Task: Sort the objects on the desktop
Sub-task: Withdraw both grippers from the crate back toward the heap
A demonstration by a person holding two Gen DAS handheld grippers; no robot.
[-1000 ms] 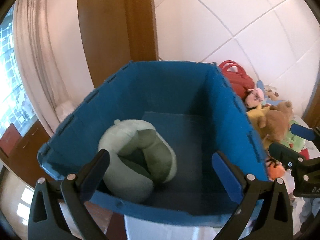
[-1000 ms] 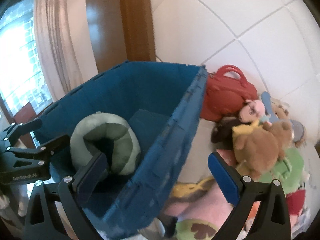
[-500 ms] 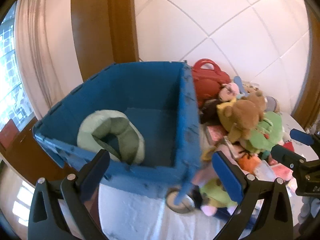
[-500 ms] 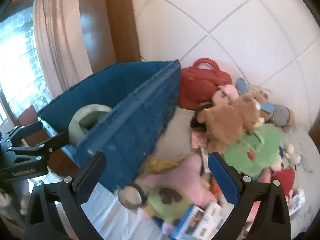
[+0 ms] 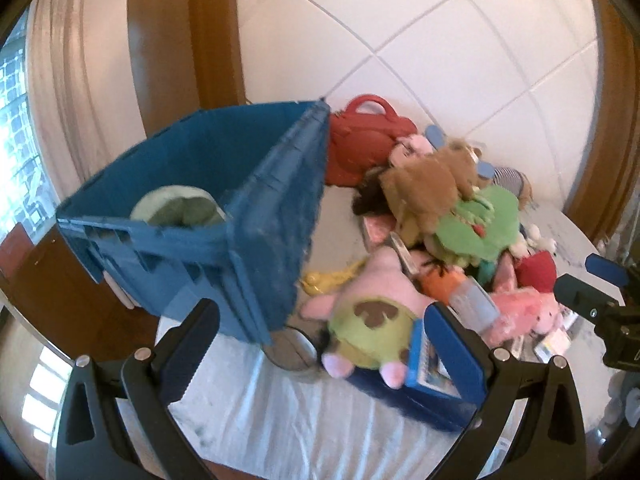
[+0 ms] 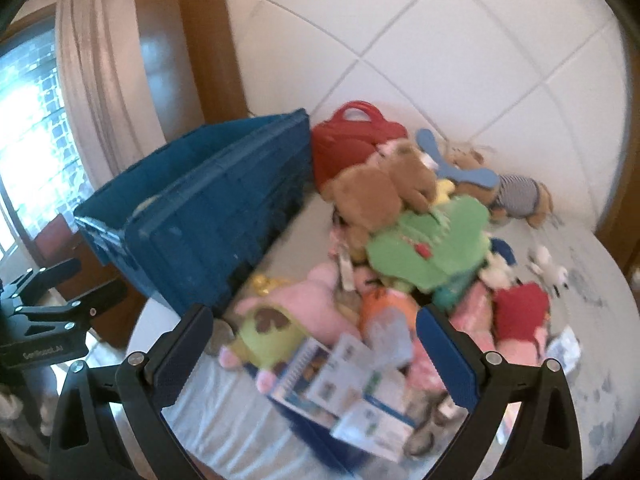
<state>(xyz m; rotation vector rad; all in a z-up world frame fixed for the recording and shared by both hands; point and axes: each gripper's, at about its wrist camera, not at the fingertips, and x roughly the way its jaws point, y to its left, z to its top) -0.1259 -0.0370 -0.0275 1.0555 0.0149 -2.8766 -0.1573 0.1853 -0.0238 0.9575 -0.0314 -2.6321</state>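
Observation:
A blue plastic crate (image 5: 256, 216) stands on the left of the table and holds a green neck pillow (image 5: 176, 210). The crate also shows in the right wrist view (image 6: 216, 216). A pile of toys lies to its right: a pink star plush (image 5: 372, 304), a brown bear (image 5: 424, 188), a green plush (image 5: 480, 224), a red bag (image 5: 364, 140). My left gripper (image 5: 320, 344) is open and empty above the table's front. My right gripper (image 6: 316, 348) is open and empty above the pink star plush (image 6: 288, 320) and some booklets (image 6: 352, 392).
The table (image 5: 280, 412) has a white cloth. A tiled wall (image 5: 440, 40) rises behind it, with wood posts and a curtain (image 5: 64, 100) on the left. A striped-shirt plush (image 6: 516, 196) and a red plush (image 6: 520, 308) lie on the right.
Both grippers have pulled back and swung right, away from the crate. The toy pile now fills the middle of both views. The neck pillow stays in the crate.

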